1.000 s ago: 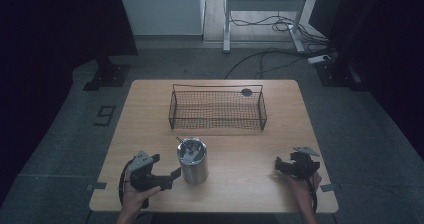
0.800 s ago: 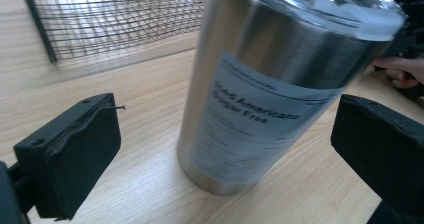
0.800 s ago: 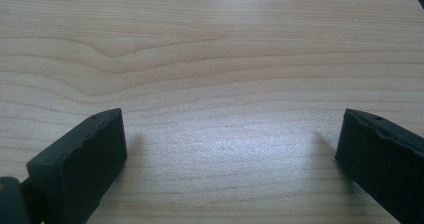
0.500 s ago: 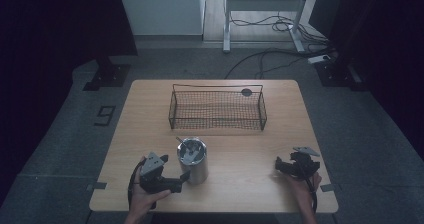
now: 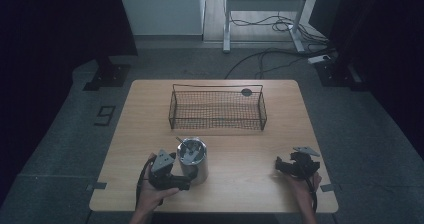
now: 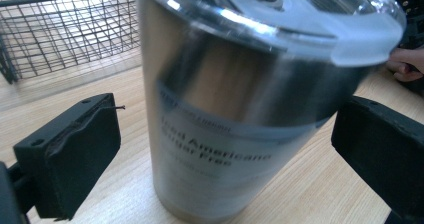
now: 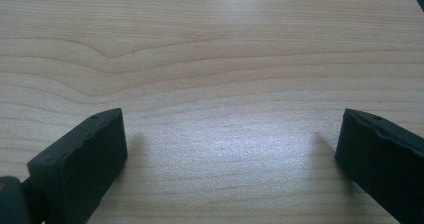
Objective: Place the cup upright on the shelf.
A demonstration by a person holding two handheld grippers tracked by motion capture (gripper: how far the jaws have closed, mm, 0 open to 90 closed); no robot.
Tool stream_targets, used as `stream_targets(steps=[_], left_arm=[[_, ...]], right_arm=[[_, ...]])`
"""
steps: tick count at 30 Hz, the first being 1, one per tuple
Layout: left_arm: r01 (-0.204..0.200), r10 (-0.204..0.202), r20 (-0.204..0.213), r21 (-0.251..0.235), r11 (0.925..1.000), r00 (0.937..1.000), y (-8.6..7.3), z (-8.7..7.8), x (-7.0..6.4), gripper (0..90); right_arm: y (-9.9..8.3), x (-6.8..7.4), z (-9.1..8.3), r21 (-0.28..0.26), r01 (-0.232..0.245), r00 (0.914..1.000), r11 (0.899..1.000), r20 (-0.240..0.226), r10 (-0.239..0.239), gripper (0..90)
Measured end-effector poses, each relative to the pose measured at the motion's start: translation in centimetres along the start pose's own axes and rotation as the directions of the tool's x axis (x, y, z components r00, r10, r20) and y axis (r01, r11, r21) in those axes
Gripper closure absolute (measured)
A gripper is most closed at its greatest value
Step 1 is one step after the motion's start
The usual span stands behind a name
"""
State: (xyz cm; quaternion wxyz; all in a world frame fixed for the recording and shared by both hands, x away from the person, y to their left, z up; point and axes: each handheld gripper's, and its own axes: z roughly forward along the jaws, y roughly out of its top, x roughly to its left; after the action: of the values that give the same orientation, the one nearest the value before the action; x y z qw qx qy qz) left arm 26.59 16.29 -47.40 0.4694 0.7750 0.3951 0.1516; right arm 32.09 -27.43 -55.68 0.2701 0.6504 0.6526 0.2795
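1. Whereas a second ago the left tongs (image 5: 187, 180) sit well to the left of the steel tumbler (image 5: 193, 160), in the high view they now reach its left side near the front of the table (image 5: 250, 184); the right tongs (image 5: 279, 166) rest at the right front, unmoved, and the wire basket (image 5: 218, 110) stands empty behind.
2. In the left gripper view, the tumbler (image 6: 240, 119) stands upright between the two spread jaws, with a gap showing on each side, so nothing is pinched yet. I judge that a grasp is about to close, probably to carry the tumbler towards the basket (image 6: 65, 29).
3. In the right gripper view, the right tongs (image 7: 230, 154) are spread wide over bare table (image 7: 210, 59), holding nothing.
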Motion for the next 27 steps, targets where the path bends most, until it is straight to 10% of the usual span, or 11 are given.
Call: stream_targets(steps=[27], left_arm=[[-0.052,0.053,-0.052,0.026,0.9983,0.9972,1.7,3.7,-0.8,2.3]], right_arm=[[0.0,0.0,0.0,0.0,0.0,1.0,1.0,0.0,0.0,0.0]])
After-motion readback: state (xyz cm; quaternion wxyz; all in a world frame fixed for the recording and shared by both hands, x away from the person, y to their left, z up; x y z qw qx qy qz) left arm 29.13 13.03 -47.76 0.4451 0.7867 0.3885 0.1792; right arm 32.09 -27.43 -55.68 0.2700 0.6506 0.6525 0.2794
